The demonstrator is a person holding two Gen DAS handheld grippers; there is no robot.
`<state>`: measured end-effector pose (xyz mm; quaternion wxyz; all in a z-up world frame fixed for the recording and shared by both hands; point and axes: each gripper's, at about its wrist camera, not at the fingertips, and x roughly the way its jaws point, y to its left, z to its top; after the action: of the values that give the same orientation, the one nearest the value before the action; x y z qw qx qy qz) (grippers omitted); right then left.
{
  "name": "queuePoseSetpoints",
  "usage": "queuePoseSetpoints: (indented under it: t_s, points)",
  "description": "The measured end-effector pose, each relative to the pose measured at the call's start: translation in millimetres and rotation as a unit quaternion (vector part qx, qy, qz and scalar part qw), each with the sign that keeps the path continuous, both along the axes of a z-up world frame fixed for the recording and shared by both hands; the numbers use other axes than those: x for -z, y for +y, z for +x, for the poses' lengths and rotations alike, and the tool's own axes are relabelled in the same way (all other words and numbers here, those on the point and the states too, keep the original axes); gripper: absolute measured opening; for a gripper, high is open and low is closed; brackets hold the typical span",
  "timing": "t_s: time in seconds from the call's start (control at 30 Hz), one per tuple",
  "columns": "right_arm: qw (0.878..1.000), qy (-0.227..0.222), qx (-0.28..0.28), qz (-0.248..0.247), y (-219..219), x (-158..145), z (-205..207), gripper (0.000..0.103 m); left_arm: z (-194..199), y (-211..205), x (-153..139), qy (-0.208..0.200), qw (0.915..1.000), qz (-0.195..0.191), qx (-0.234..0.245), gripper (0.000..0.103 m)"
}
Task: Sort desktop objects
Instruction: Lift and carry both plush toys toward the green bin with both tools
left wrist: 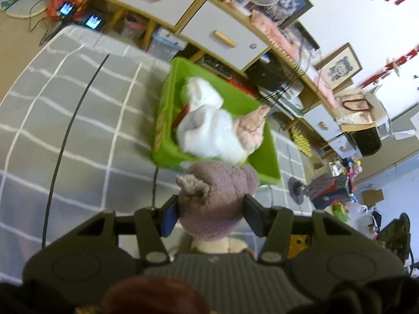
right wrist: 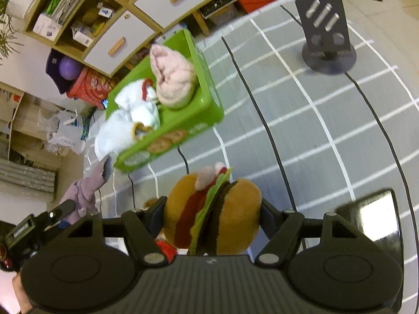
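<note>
The mauve plush toy [left wrist: 218,198] is a fuzzy, rounded thing with a small beige-grey ear tuft on its left side and a cream part showing below it; it sits clamped between the two fingers of the left claw [left wrist: 212,213], held above the tabletop [left wrist: 78,130] just short of the green bin [left wrist: 264,157]. The right claw [right wrist: 212,219] is closed on a plush hamburger [right wrist: 213,213], turned on its side so the layers stand upright: tan bun halves at either end, a red stripe, a green felt leaf and a dark brown patty between, with a pale pink bit poking out on top. It too hangs over the tabletop, near the bin's long side. The bin is bright green plastic with round biscuit-like pictures printed along its wall, and it already holds a white plush toy [left wrist: 209,128] with a red strap showing, and beside it a pale pink knitted-looking plush [left wrist: 250,129]. In the right wrist view the white toy droops over the bin's rim. The tabletop wears a grey cloth with a white grid, crossed by thin black cables [right wrist: 262,120], and a dark metal stand [right wrist: 327,39] on a round base sits well apart from the bin
</note>
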<state>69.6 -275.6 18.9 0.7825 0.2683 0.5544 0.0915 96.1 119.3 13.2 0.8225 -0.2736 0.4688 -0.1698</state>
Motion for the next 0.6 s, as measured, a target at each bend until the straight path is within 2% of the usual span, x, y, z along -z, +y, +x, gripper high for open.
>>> queuePoseSetpoints:
  t_s: [0.23,0.6]
  points:
    - [0.999,-0.03,0.019,0.0,14.4,-12.7,23.3,0.072,15.1,-19.0,-14.9,-0.031,0.9994,-0.014,-0.005,0.051]
    - [0.994,-0.092,0.054,-0.01,39.7,-28.2,63.1,0.072,47.4,-62.5,-10.8,-0.061,0.9976,-0.025,-0.02,0.052]
